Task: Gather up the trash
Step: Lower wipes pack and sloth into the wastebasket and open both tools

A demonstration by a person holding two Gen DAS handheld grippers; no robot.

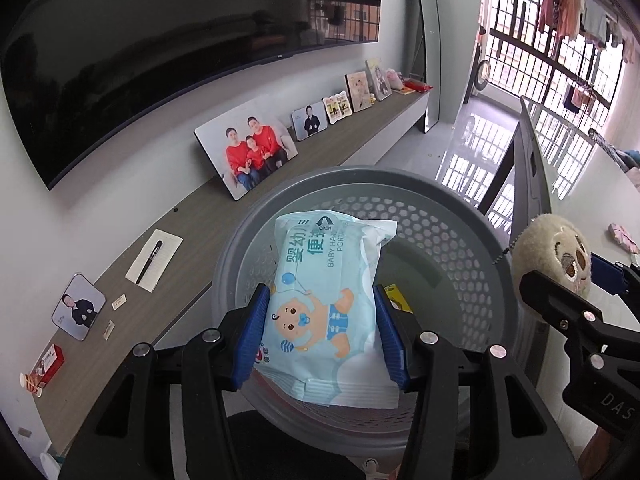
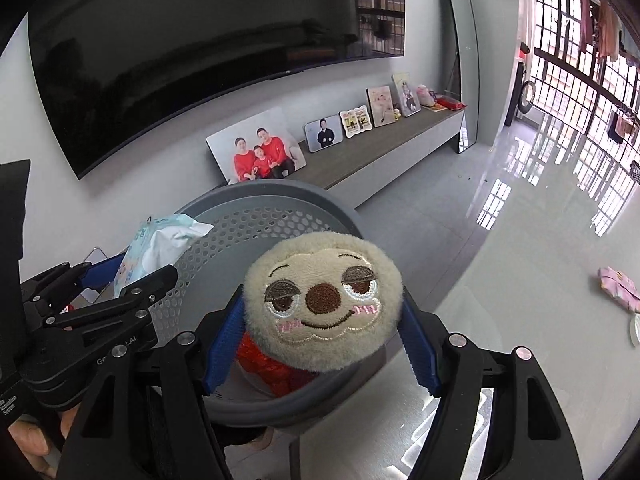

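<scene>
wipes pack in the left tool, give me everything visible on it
The wipes pack is a soft, light blue plastic pouch printed with a cartoon baby holding a balloon, Chinese characters, "BABY HAND" text and an "OPEN" arrow at its far end. It looks crumpled and partly flat. The left tool clamps it by both long sides, above the grey perforated basket. Nothing else touches it.

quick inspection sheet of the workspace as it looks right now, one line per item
surface: glossy grey table at the right, long wooden shelf under the TV
job's things: grey perforated basket; baby wipes pack and plush toy held over it
clutter: pink item on the table; pen on paper, small red box on the shelf
grippers: left tool shut on the wipes pack; right tool shut on the plush toy
cables: nothing seen
surroundings: photo frames, leaning mirror, barred windows
</scene>
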